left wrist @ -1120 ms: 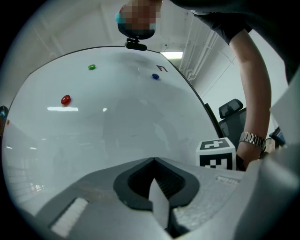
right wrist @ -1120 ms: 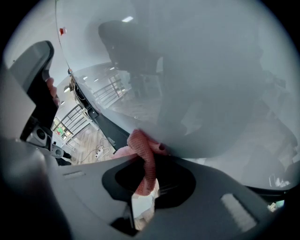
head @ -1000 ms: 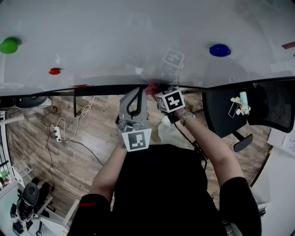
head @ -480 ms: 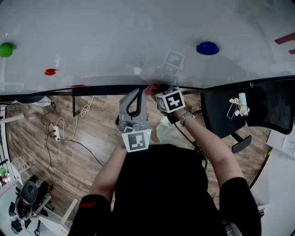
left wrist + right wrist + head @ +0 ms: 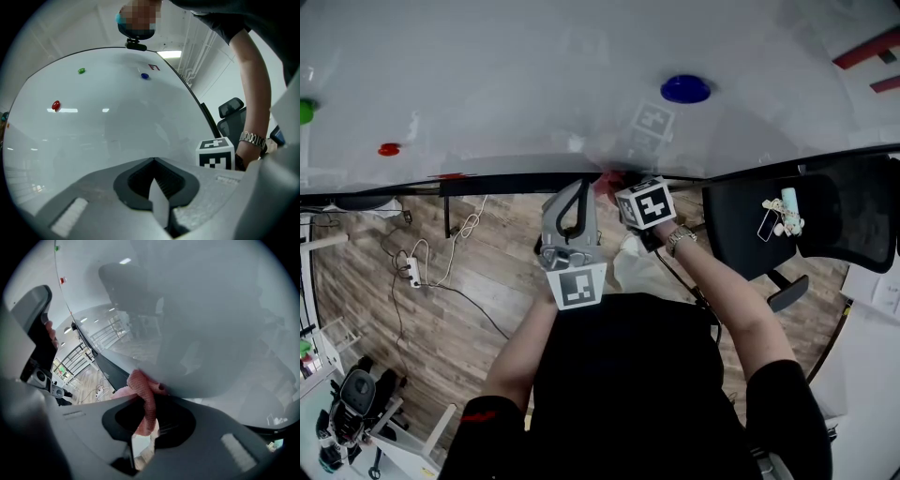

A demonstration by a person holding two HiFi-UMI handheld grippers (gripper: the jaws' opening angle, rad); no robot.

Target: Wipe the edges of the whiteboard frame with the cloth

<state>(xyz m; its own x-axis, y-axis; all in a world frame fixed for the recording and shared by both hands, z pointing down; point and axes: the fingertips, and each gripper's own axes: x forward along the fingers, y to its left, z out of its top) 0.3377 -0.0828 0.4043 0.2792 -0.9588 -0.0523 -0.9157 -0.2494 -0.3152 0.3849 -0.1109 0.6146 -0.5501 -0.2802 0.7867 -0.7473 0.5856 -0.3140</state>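
The whiteboard (image 5: pixel 534 75) fills the top of the head view, and its dark lower frame edge (image 5: pixel 511 183) runs across below it. My right gripper (image 5: pixel 617 186) is shut on a pink cloth (image 5: pixel 607 179) and presses it against that edge. In the right gripper view the cloth (image 5: pixel 144 397) bunches between the jaws where the frame (image 5: pixel 110 364) meets the board. My left gripper (image 5: pixel 579 187) is just left of it, shut and holding nothing, its tips at the frame. In the left gripper view the left gripper (image 5: pixel 153 162) points up along the white surface.
Blue (image 5: pixel 685 89), red (image 5: pixel 389 149) and green (image 5: pixel 304 110) magnets sit on the board. A black office chair (image 5: pixel 750 234) stands close on the right. Cables and a power strip (image 5: pixel 414 272) lie on the wooden floor at the left.
The magnets and the chair have slid left in the head view while both grippers keep their place, so I and the cloth have moved right along the lower frame.
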